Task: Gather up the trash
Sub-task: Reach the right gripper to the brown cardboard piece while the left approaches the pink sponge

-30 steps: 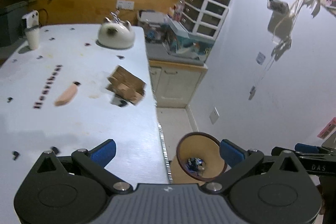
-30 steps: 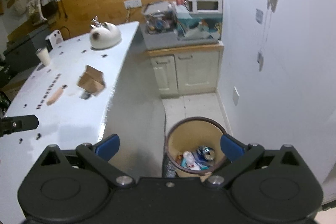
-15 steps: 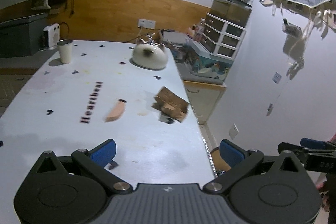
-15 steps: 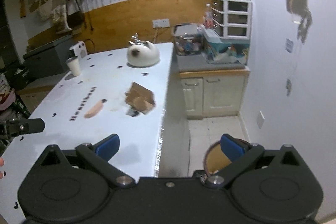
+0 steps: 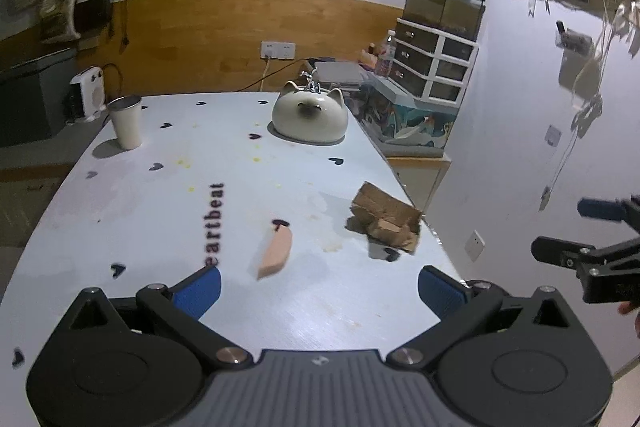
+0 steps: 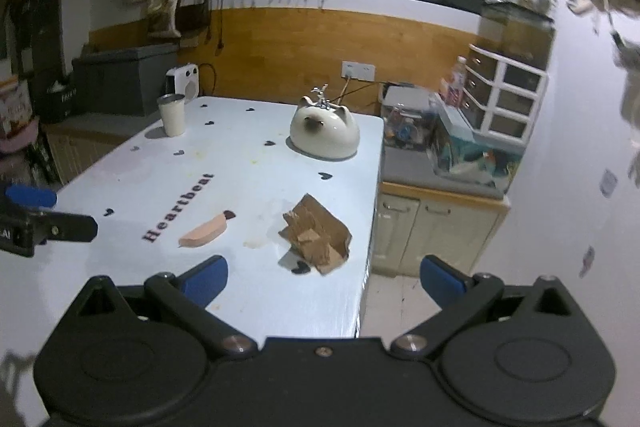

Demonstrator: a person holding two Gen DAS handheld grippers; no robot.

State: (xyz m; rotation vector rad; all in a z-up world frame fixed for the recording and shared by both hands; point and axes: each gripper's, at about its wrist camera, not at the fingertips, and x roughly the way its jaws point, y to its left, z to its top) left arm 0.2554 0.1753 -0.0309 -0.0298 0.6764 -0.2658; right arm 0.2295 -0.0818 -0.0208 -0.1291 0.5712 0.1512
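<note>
Both grippers hang above the near end of the table (image 5: 120, 195), and both are empty: the left gripper (image 5: 318, 285) has its blue pads spread wide with only tabletop between them, and the right gripper (image 6: 323, 277) is spread just as wide, one pad over the table's near right corner, the other out past the edge over the floor. The trash is right there ahead: a crumpled piece of brown cardboard (image 5: 386, 223) lies close to the table's right edge, toward the near end, partly covering a black heart mark. Just left of it, apart from it, lies a pinkish, flat, wedge-shaped piece (image 5: 276, 253), beside the "Heartbeat" lettering (image 6: 178, 207). Up at the far end, a white cat-faced pot (image 5: 309, 117) sits near the far right corner, and a cup (image 5: 126, 123) stands toward the far left corner. Off the table's right side, a low cabinet (image 6: 436, 231) stands against the wall.
</note>
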